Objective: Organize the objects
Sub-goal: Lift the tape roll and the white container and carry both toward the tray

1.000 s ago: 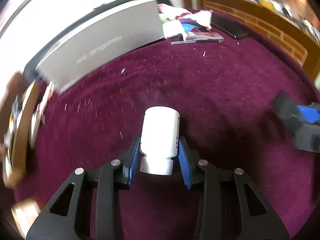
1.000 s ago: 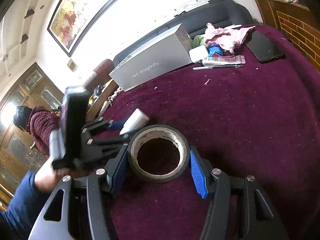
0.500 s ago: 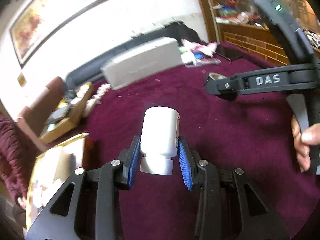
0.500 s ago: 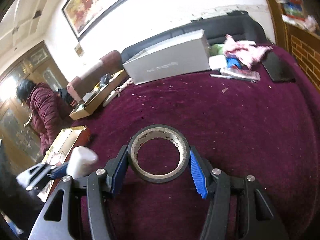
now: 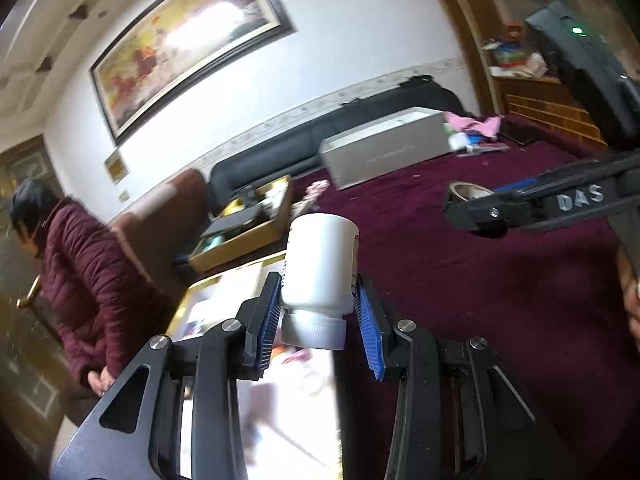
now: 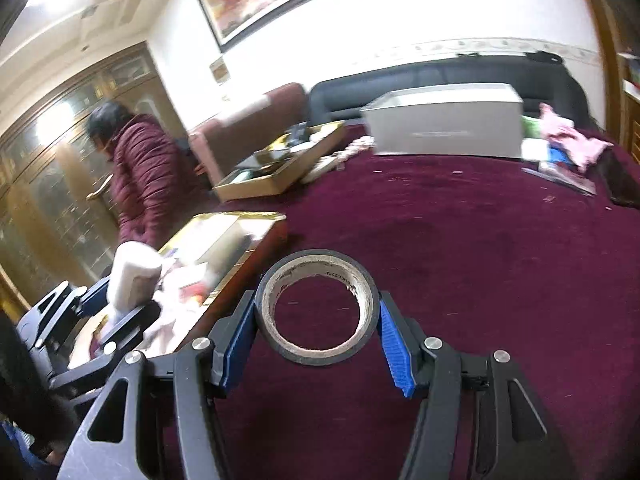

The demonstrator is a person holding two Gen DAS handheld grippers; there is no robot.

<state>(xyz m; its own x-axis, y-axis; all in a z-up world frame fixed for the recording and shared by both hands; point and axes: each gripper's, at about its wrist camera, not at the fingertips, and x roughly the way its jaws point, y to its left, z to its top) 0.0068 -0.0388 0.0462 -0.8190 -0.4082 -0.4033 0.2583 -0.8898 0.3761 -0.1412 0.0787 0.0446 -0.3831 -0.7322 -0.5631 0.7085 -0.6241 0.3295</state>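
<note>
My left gripper [image 5: 318, 308] is shut on a white plastic bottle [image 5: 320, 264], held cap toward the camera, above a gold-rimmed open box [image 5: 208, 308] at the table's left edge. My right gripper [image 6: 318, 320] is shut on a black roll of tape [image 6: 316, 308], its blue pads pressing both sides, over the maroon tablecloth [image 6: 480, 260]. In the right wrist view the left gripper with the white bottle [image 6: 134, 280] hangs over the gold-rimmed box [image 6: 224, 236], which holds several small items. In the left wrist view the right gripper [image 5: 476, 208] shows at the right with the tape roll [image 5: 466, 192].
A long grey carton [image 6: 444, 124] lies at the table's far side, with a flat cardboard tray [image 6: 280, 168] of items to its left and pink cloth [image 6: 568, 136] and small packets to its right. A person in a maroon jacket [image 6: 140, 172] stands by a door.
Both grippers have swung left across the table and risen a little. The left one now holds the bottle over the gold-rimmed box; the right one follows with the tape.
</note>
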